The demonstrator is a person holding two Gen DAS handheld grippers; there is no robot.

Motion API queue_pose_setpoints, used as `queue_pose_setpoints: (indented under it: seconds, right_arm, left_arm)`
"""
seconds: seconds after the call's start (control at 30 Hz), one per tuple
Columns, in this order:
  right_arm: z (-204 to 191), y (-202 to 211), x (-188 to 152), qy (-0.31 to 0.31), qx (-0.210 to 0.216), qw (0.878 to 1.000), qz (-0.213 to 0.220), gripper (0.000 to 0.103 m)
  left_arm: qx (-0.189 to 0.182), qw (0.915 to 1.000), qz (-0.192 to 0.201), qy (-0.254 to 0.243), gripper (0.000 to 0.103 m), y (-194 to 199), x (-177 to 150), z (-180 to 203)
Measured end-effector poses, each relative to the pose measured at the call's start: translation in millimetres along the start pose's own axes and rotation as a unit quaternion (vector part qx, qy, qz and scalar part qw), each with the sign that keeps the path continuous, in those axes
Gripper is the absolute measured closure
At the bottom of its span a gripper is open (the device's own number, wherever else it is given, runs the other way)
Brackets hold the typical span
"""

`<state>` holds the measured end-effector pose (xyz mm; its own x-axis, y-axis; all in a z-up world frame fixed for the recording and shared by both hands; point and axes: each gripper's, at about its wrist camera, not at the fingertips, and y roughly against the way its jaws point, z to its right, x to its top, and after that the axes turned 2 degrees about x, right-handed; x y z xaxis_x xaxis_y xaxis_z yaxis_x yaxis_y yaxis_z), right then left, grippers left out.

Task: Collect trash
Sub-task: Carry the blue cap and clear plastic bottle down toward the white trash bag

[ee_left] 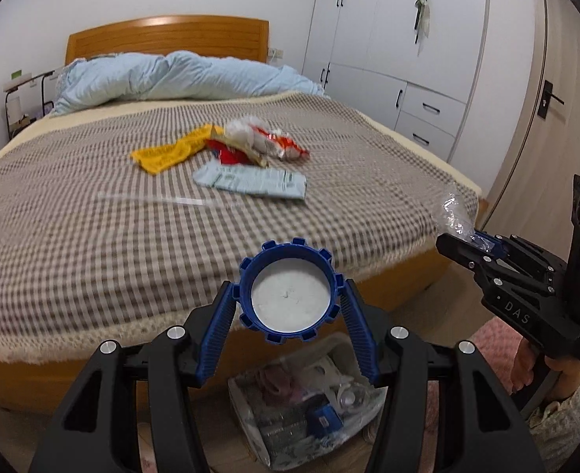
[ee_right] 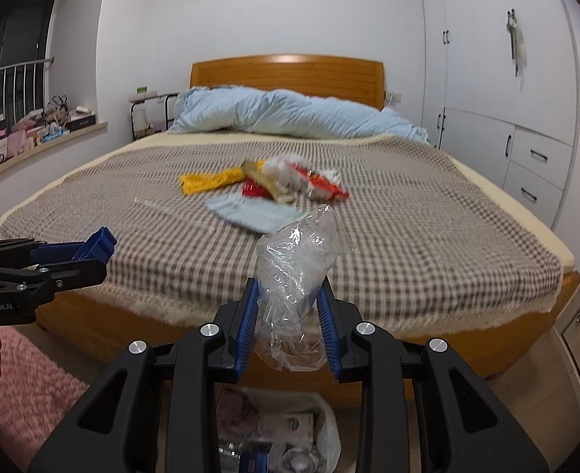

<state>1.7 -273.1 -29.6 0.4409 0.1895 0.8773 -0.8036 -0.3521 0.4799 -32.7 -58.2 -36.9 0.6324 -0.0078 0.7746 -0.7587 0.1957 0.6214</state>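
**Both grippers loaded above the trash bag at the foot of the bed**

The left gripper (ee_left: 290, 295) clamps a round blue plastic lid with a notched rim and white liner (ee_left: 288, 291), its open face turned to the camera, the blue ribbed pads pressing at 9 and 3 o'clock of the rim. The right gripper (ee_right: 288, 315) pinches a crumpled clear plastic wrapper (ee_right: 297, 272), which sticks up past the fingertips towards 12 o'clock; in the left wrist view that gripper shows at 3 o'clock.

Below both, at 6 o'clock, a translucent plastic bag of rubbish (ee_left: 309, 406) sits open on the floor against the wooden bed frame (ee_left: 92, 378).

More litter lies mid-bed on the brown-and-cream checked blanket (ee_left: 92, 236), at 12 o'clock from the lid: a yellow wrapper (ee_left: 167, 153), a red-and-white snack packet (ee_left: 274, 142) and a pale blue flat packet (ee_left: 250, 181), close together. A light blue duvet (ee_left: 179, 79) is bunched at the headboard. White wardrobes (ee_left: 388, 39) stand at 2 o'clock.
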Motion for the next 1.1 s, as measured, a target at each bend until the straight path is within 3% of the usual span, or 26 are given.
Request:
queue_pose_setpoints:
  seconds: [0.5, 0.8, 1.1]
  right_arm:
    - [-17, -25, -73, 0.005, 0.013, 0.996, -0.094, 0.073]
    - [-13, -41, -96, -0.001, 0.005, 0.992, -0.123, 0.073]
    - [-5, -65, -114, -0.013, 0.010, 0.989, -0.149, 0.073]
  left_arm:
    - [-0.014, 0.9978, -0.064, 0.006, 0.051, -33, -62, 0]
    - [-0.021, 0.9957, -0.090, 0.008, 0.051, -49, -82, 3]
    - [-0.022, 0.9901, -0.137, 0.020, 0.050, -89, -110, -1]
